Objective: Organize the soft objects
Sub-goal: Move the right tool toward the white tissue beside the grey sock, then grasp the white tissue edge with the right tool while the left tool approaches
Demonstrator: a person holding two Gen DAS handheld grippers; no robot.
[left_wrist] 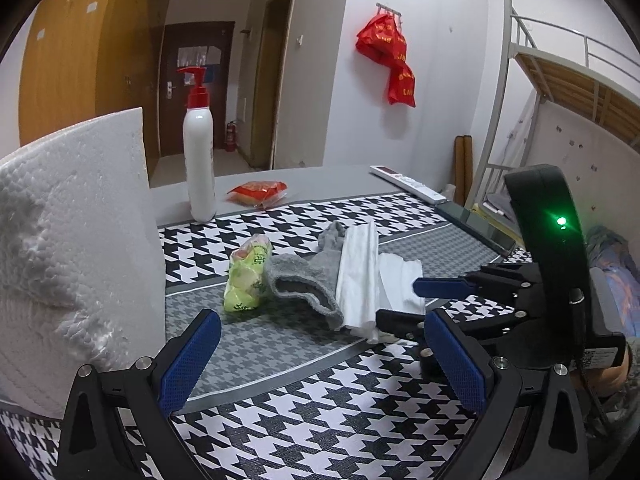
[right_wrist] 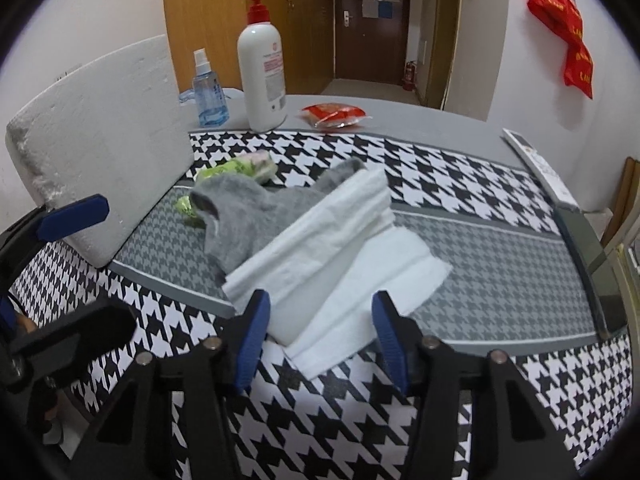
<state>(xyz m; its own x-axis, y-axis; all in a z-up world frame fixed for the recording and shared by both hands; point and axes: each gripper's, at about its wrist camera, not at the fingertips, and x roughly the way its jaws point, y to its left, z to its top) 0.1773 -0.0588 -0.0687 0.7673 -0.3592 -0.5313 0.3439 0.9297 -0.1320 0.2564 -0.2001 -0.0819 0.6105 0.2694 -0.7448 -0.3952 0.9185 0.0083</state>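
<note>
A grey sock lies mid-table on the houndstooth cloth, partly under a folded white tissue. A second flat white tissue lies beneath and right of it. A green tissue pack lies left of the sock. My left gripper is open and empty, just short of the pile. My right gripper is open, its blue pads on either side of the white tissues' near edge; it also shows in the left wrist view.
A white foam board stands at the left. A white pump bottle, a blue spray bottle and a red snack packet stand at the back. A remote lies at the right edge.
</note>
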